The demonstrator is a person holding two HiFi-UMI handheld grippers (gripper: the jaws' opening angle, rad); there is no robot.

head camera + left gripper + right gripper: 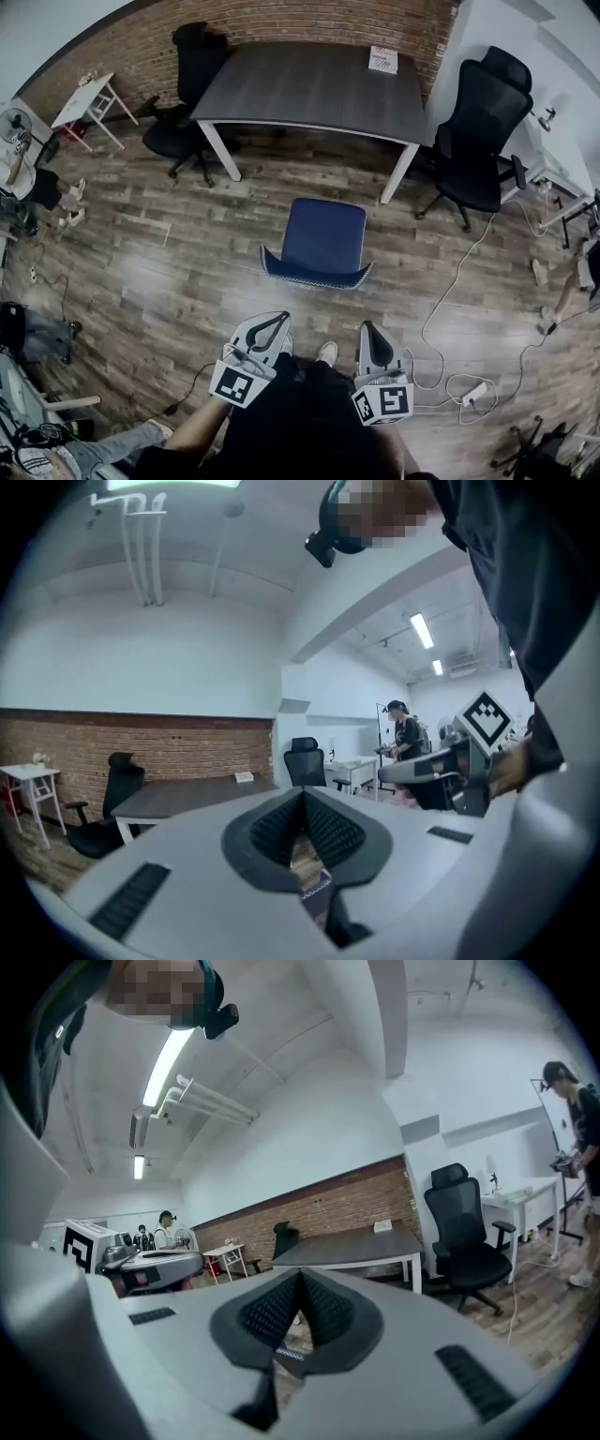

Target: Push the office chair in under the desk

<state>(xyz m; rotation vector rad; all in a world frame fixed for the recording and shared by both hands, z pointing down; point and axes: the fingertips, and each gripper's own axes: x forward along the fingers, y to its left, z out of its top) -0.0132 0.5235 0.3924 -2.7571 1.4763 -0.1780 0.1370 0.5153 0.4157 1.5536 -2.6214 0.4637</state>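
Note:
A blue chair (316,241) stands on the wood floor, a short way in front of the dark grey desk (319,89) and apart from it. Its patterned rim faces me. My left gripper (275,322) and right gripper (368,330) hang side by side just short of the chair's near edge, both shut and empty. In the left gripper view the shut jaws (303,794) point toward the desk (178,797), with a sliver of the blue chair (317,885) below them. The right gripper (300,1274) likewise faces the desk (352,1244).
One black office chair (187,84) sits at the desk's left end, another (483,131) at its right. A white box (382,60) lies on the desk. Cables (459,281) trail over the floor at the right. A small white table (89,103) stands far left. People stand around the room's edges.

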